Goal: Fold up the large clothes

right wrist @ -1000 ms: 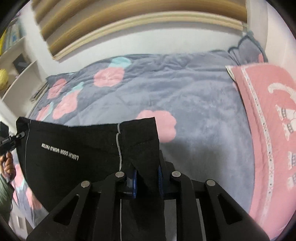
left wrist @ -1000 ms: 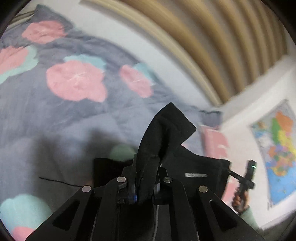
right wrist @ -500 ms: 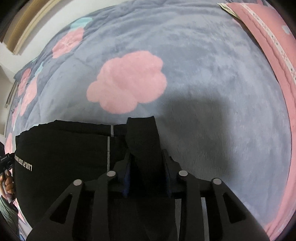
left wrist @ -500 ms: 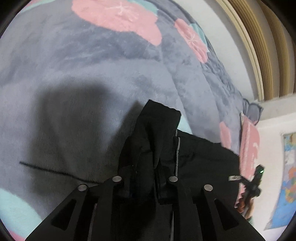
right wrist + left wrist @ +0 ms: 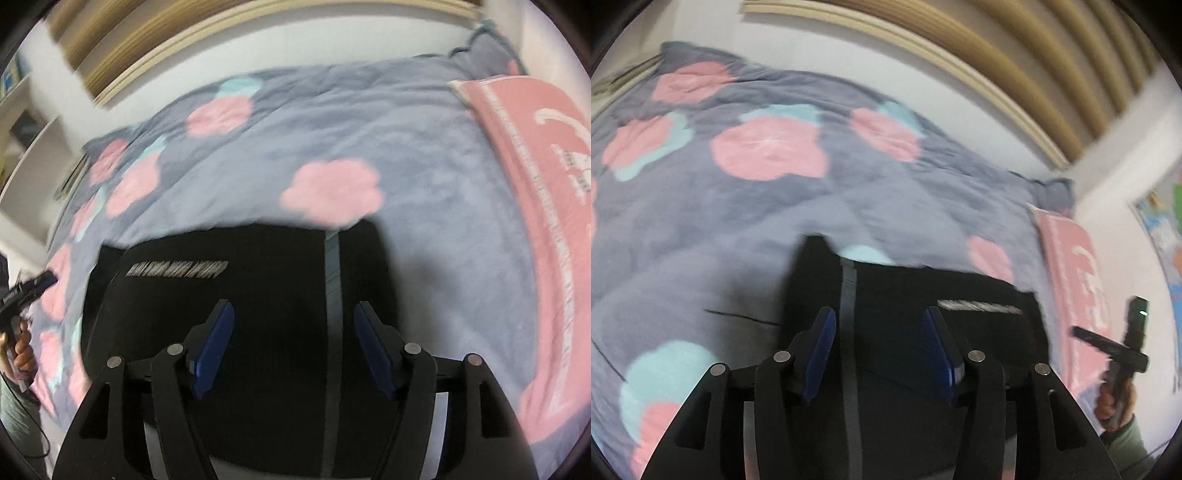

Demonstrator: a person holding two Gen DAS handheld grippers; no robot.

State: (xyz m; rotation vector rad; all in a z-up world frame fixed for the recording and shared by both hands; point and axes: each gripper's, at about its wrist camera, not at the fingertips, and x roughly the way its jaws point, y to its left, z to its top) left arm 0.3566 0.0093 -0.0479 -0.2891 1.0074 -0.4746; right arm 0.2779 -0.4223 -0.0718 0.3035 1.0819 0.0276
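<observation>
— So where's the garment rn?

— Black garment [image 5: 905,332] lies flat on the grey blanket [image 5: 701,229] w/ pink and teal flowers, spread across the bed. From my left cam it sits right under the left gripper [image 5: 882,332]; a grey stripe [image 5: 848,295] runs down the cloth just inside the left pad. White lettering [image 5: 979,305] shows further right, blurred, can't read it.

— Jaws?

— Both spread wide, nothing between the blue pads. Left gripper holds no cloth. Same on my right cam: right gripper [image 5: 293,328] gapes over the black garment [image 5: 240,295], stripe [image 5: 332,280] between its pads, nearer the right one, lettering [image 5: 177,268] off to the left.

— Anything else in frame?

— Pink pillow [image 5: 535,155] at the bed's right side, beside the garment but apart from it. White wall and wood slats behind the bed. Map on the wall [image 5: 1167,229], far right of left cam. Frames are motion-blurred.
</observation>
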